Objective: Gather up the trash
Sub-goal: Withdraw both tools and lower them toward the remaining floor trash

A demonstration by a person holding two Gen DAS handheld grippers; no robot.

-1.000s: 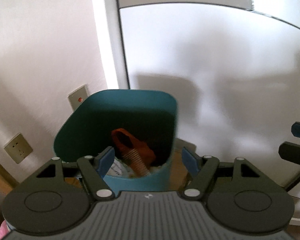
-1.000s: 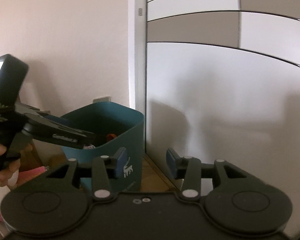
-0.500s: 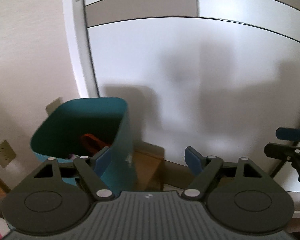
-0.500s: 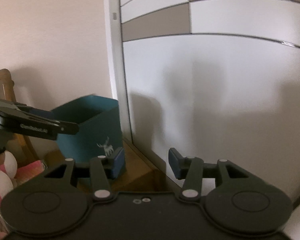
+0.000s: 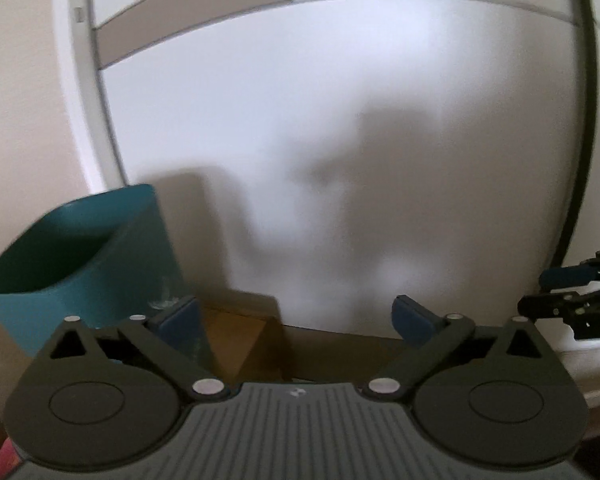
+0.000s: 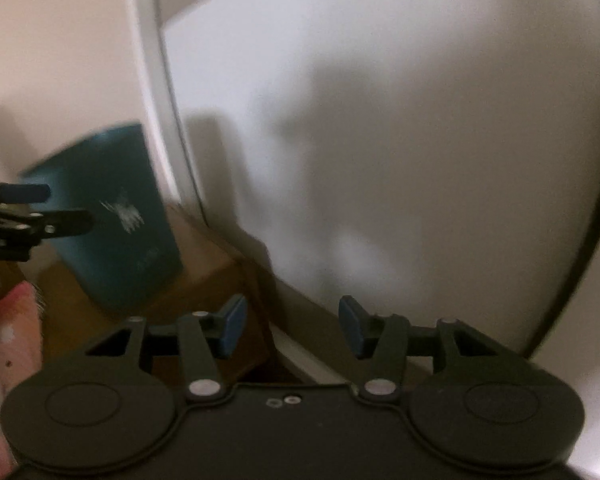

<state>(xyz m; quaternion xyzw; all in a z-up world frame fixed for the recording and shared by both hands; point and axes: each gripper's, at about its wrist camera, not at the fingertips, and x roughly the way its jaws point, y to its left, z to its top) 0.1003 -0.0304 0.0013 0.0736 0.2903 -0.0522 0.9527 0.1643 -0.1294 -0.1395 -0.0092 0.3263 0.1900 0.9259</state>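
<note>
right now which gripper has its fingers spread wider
The left gripper: its blue fingers stand far apart, still opening, nothing between them. The right gripper shows a narrower gap, also opening and empty.

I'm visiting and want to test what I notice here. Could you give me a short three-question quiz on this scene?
1. True or false: the left gripper has trash between its fingers.
2. In the right wrist view, where does the teal bin stand? A) left of the white door B) right of it C) on a shelf
3. Fill in: the mark on the bin's side is ____ in colour.

Key
1. False: nothing is between them, and the jaws are opening.
2. A, on the wooden floor.
3. White; too blurred to tell the shape.
</note>
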